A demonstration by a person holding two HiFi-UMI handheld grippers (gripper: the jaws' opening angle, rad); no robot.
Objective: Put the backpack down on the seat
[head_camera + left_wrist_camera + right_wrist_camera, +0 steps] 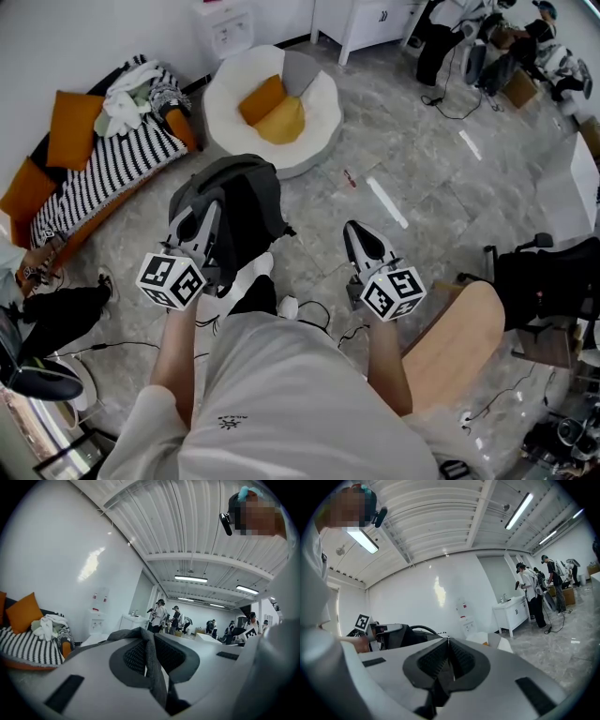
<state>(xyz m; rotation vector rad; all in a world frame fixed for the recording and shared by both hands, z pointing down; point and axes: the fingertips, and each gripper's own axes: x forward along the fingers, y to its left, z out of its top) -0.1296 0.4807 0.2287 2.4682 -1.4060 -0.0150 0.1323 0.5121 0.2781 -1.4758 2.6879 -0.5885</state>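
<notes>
While left gripper (207,218) grips backpack (248,199), right gripper (353,231) closed.

The round white seat (323,112) held two orange cushions (272,108) and a grey cushion (298,70) toward its back; the rest of its bowl lay bare. Left of the seat the striped sofa (112,169) crowded close; behind it stood a small white cabinet (225,28). Right of the seat the grey floor (422,159) lay open. The backpack (234,211) hung just before the seat.
</notes>
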